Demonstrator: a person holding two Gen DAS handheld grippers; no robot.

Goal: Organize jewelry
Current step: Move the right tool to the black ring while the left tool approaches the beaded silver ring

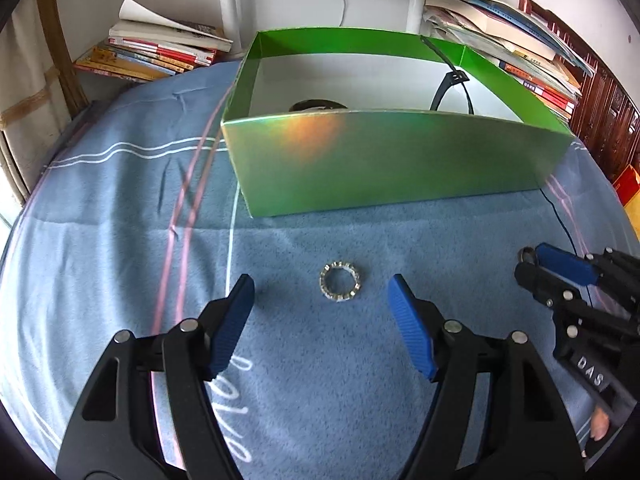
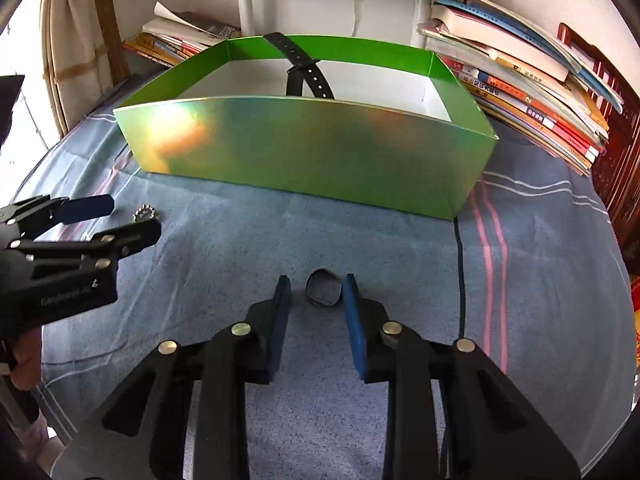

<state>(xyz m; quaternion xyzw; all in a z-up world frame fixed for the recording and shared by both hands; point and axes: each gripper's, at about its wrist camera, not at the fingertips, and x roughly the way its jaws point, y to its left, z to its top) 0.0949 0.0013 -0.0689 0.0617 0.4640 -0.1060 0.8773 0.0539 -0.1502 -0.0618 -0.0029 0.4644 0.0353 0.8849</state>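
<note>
mostly blue striped blanket [image 1: 120, 240], green box [image 1: 392, 160] on it, books [image 2: 520, 80] behind

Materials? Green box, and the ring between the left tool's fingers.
Green box: likely cardboard with a glossy foil finish; thin folded walls, white inside, orange glare on the front. Ring: looks like silver-toned metal set with small clear stones, which glint along the band; exact metal unclear.

I'm seeing both wrist cameras looking steeply down, close over the blue bedspread [image 1: 120, 240]; both are facing the green box [image 1: 380, 160], sharing it and each other's gripper.
</note>
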